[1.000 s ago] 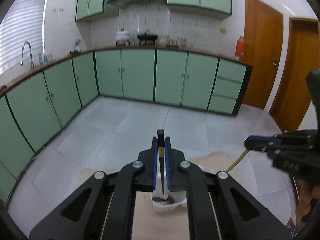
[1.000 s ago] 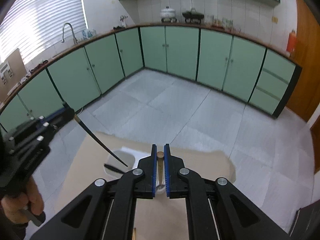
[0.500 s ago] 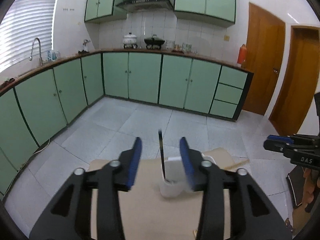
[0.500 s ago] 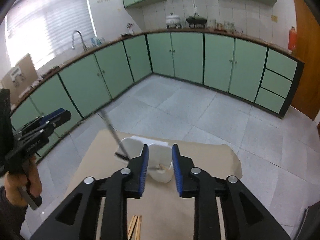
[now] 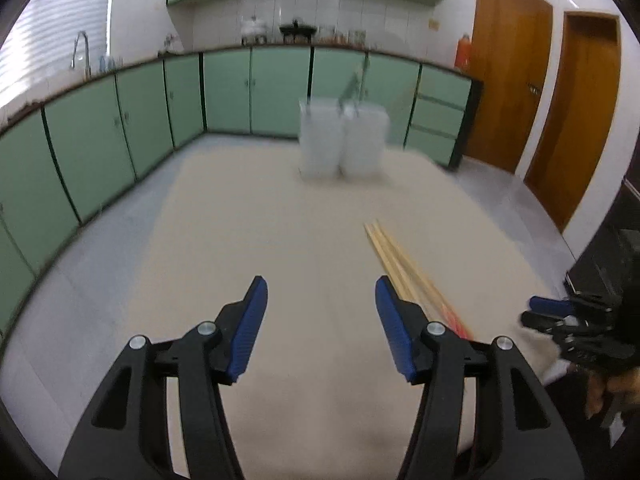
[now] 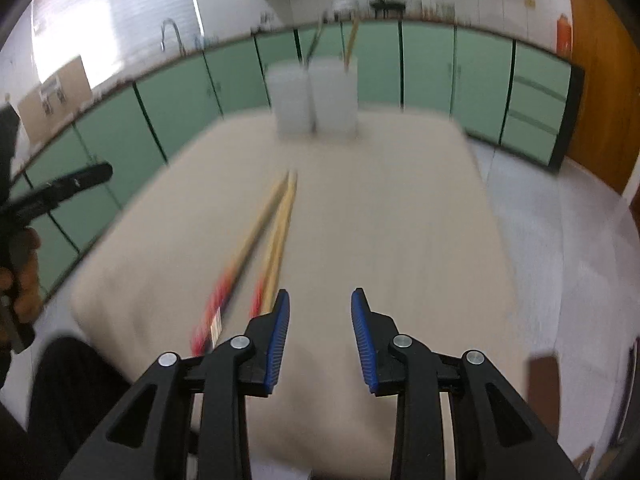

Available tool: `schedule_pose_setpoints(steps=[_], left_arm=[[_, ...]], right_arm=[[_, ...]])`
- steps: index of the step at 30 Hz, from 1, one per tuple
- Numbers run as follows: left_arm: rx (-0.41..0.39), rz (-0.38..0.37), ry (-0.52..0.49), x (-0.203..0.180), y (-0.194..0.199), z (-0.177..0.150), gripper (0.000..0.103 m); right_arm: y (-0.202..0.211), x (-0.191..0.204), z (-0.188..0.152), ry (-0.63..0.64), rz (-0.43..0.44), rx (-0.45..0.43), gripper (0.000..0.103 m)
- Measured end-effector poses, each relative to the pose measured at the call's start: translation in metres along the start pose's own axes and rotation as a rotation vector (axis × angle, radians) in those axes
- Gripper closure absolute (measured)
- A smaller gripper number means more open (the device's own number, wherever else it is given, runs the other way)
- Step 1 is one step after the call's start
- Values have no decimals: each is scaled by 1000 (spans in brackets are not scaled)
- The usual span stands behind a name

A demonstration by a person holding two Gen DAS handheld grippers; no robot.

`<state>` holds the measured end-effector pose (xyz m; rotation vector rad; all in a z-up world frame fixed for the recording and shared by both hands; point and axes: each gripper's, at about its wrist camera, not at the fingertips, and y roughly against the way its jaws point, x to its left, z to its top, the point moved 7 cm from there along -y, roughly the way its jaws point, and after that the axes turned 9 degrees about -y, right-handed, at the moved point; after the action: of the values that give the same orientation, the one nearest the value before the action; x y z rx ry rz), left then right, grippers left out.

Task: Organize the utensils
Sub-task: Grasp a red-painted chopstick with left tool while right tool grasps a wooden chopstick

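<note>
Two white cups [image 5: 343,140] [image 6: 313,95] stand side by side at the far end of the beige table [image 5: 280,240] [image 6: 400,220], a dark utensil in the left one and a wooden stick in the right one. Wooden chopsticks with red ends [image 5: 404,268] [image 6: 276,236] lie near the front. My left gripper [image 5: 320,300] hangs low over the table with its jaws opening and nothing between them, the chopsticks just right of its right finger. My right gripper [image 6: 320,308] has its jaws opening too, empty, with the chopsticks at its left finger.
Green cabinets [image 5: 256,88] line the far walls, with wooden doors [image 5: 508,92] at the right. Grey tiled floor [image 6: 560,220] surrounds the table. A dark sleeve and a hand [image 6: 20,276] show at the left of the right wrist view.
Both grippers let go of their utensils into the cups, opened, and drew back and down toward the table's near end. The cups are now far off and the chopsticks close.
</note>
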<state>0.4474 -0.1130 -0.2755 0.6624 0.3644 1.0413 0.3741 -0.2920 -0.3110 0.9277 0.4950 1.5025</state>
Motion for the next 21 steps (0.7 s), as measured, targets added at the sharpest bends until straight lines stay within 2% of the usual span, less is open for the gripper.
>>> schedule_pose_setpoints(steps=[3,7,12,21], left_arm=[[49,-38,-29,-27,-9,-39,50],[84,-77,-57,-55,-23,-65,50],[106,-92,-71,-66,-35,-72,52],[111,-108,-113,-86,-43,-79,50]], right_arm=[[-3,2,-26,14,6,14,71],[-2,6,-31,50,0,1,71],[-6,9,-25,73,23,0,71],[-13,12,-23,100,44,3,70]])
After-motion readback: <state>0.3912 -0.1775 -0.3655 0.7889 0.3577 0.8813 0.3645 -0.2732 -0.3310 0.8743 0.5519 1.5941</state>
